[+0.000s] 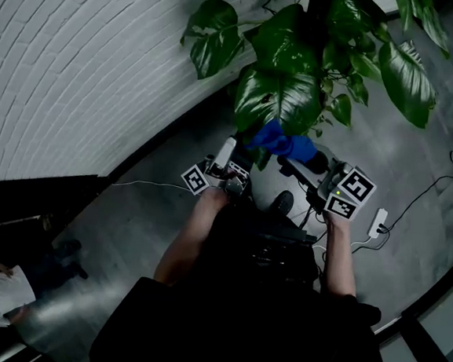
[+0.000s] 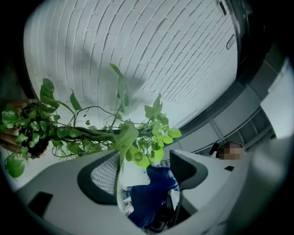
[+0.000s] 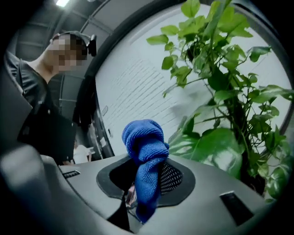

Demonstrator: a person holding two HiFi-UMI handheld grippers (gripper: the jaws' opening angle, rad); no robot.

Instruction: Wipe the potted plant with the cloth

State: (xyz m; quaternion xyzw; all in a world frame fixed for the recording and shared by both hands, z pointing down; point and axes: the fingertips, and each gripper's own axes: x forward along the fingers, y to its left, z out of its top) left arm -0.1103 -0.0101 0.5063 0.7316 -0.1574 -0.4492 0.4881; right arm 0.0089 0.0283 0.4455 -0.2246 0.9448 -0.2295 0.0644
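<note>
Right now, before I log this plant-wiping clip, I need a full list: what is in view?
green large-leaved plant: one, green, ahead, beside the wall.
blue terry cloth: one, blue, clamped in the right gripper.
white brick wall: one, white, left.
white power strip: one, white, floor, right.
bystander in white top: one, bottom-left corner.
left gripper: one, grey, open, leaf between its jaws.
right gripper: one, grey, shut on the cloth.

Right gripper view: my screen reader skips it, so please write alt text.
The right tongs grip a bunched blue cloth that sticks up between them. Behind, at right, a leafy potted plant rises before a white brick wall; a person shows at left.
</note>
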